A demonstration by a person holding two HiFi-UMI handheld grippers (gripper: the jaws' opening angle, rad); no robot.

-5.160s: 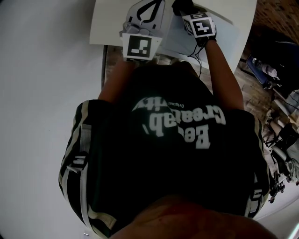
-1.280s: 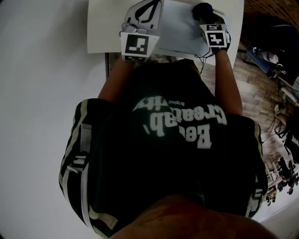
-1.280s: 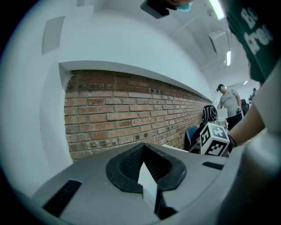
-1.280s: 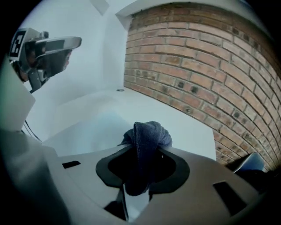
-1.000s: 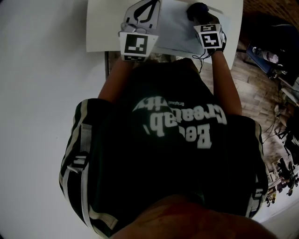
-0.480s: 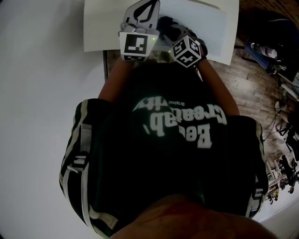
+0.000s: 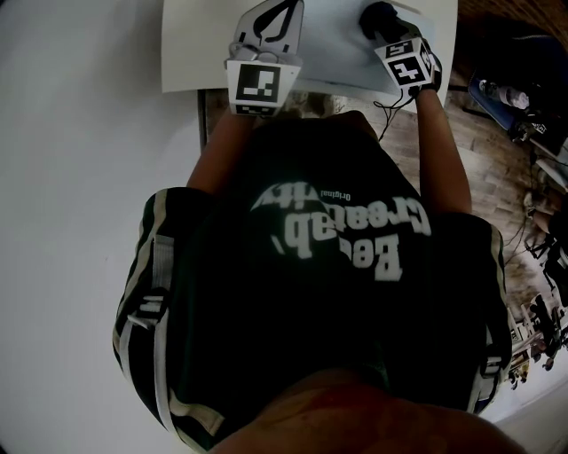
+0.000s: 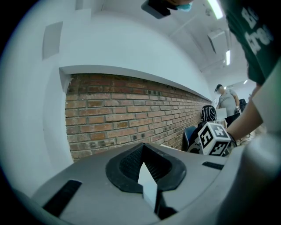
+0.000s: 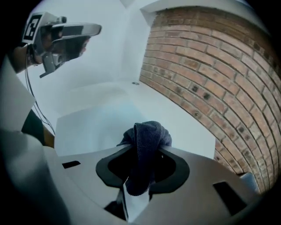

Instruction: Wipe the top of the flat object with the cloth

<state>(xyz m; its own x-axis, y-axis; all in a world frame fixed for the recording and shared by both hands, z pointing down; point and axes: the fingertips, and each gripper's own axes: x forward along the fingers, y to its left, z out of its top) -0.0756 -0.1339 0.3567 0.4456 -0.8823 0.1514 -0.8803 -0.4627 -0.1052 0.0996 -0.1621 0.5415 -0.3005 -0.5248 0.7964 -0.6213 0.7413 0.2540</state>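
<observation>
A dark blue cloth [image 9: 147, 136] is bunched between the jaws of my right gripper [image 9: 141, 165], which is shut on it. It hangs just over a pale flat panel [image 9: 94, 125] lying on the white tabletop [image 9: 184, 118]. In the head view the cloth [image 7: 374, 16] and right gripper [image 7: 383, 27] are over the panel's [image 7: 337, 49] right part. My left gripper [image 7: 282, 12] rests at the panel's left side with its jaws shut and nothing in them. In its own view the left gripper [image 8: 145, 169] points up at a brick wall.
A brick wall [image 9: 210, 66] runs along the table's far side. The white tabletop [image 7: 200, 44] ends just in front of my torso [image 7: 328, 266]. Wooden floor [image 7: 435, 133] and bags [image 7: 510, 133] lie to the right. A person [image 8: 226, 99] stands far off.
The right gripper with the cloth swept left to beside the left gripper half a second ago and is now back at the right. The left gripper has stayed put.
</observation>
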